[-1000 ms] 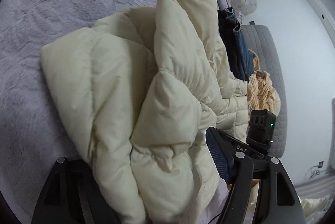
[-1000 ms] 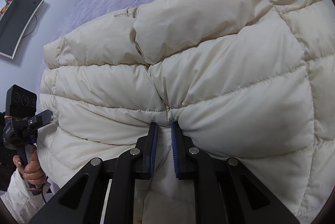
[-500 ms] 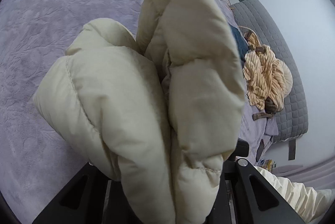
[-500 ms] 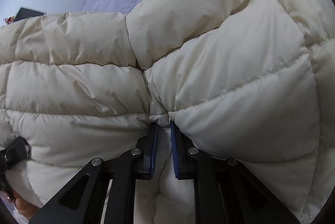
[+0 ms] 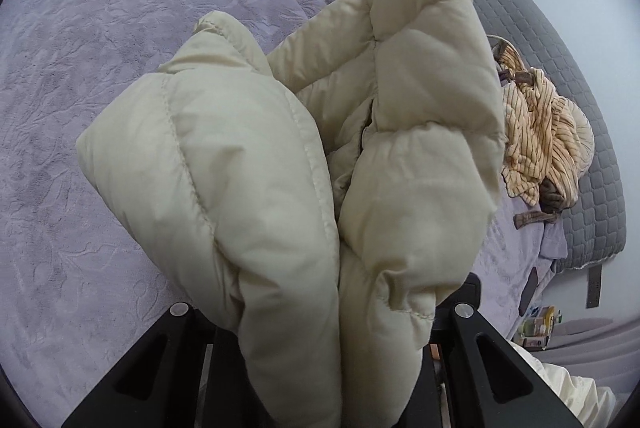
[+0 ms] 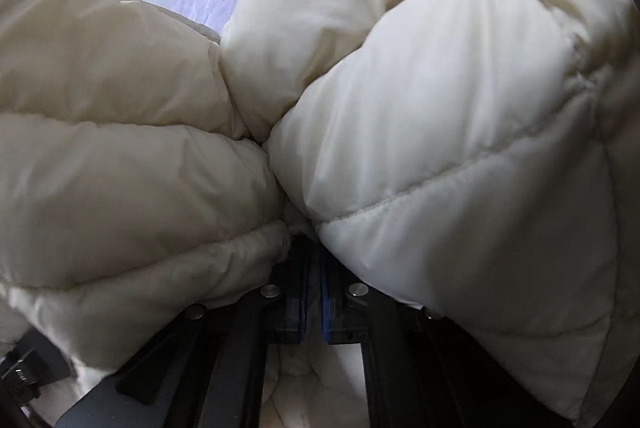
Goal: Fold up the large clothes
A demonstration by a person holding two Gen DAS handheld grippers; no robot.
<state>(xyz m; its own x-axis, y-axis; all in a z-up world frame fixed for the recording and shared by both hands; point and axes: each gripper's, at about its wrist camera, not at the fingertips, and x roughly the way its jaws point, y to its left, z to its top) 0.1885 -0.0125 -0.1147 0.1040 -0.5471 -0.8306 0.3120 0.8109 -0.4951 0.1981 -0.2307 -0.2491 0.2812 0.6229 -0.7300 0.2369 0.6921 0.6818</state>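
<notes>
Closest in, both grippers are buried in the cream puffer jacket (image 5: 280,187). On the right gripper (image 6: 314,292) the blue-padded jaws are pinched nearly together on a thin bit of the jacket, probably a seam or edge, with fat quilted panels ballooning out on both sides and filling almost the whole view. On the left gripper (image 5: 320,328) I honestly can't tell what the jaws are doing: a doubled-over wad of the jacket sits right between the black arms and hides the tips, though it does look carried by them.

So the jacket is up off the bed (image 5: 100,27), bunched and held in the air between the two grippers, not lying flat. Progress-wise I'd call it early to middle: the thing is gathered and roughly doubled, but nothing here looks like a neat finished fold. It's yet to be laid down, squared up and smoothed.

Farther back on the purple bedspread there's a striped tan garment (image 5: 540,131) in a heap against the grey quilted headboard (image 5: 568,67), plus something dark denim-ish behind the jacket. Those look unfolded, so likely more to go.
</notes>
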